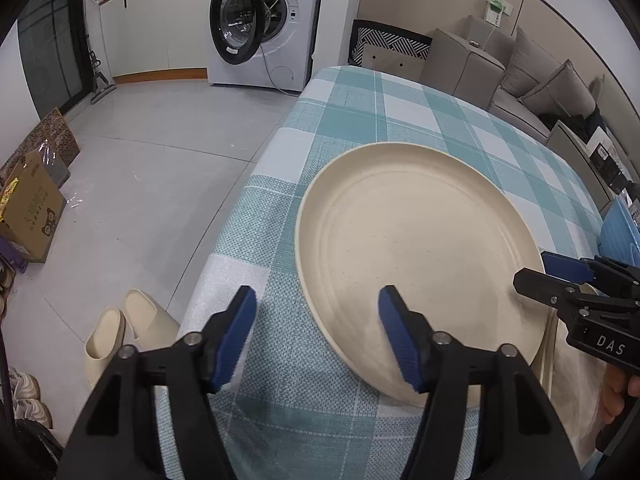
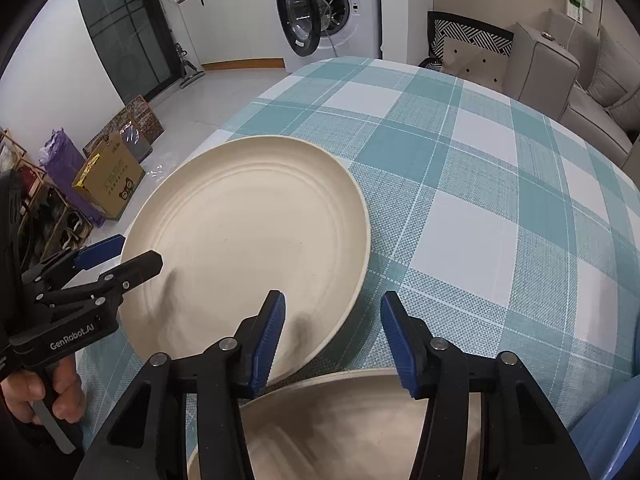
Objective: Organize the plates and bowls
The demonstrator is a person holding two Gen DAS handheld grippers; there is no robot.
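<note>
Two grippers flank a round cream plastic plate (image 1: 420, 264) on teal checked tablecloth (image 1: 400, 108).
Left gripper (image 1: 318, 336) and right gripper (image 2: 333, 336) straddle its nine and five o'clock rims, fingers apart, unclamped.

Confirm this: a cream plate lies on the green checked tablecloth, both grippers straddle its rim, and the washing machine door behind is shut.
Wrong on the door. The washing machine door stands open, as the left wrist view shows. The cream plate, the tablecloth and the rest stand.

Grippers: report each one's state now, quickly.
Left gripper: open, rim of the cream plate between its fingers, pads not pressing.
Right gripper: open, straddling the cream plate's rim, not gripping it.
</note>
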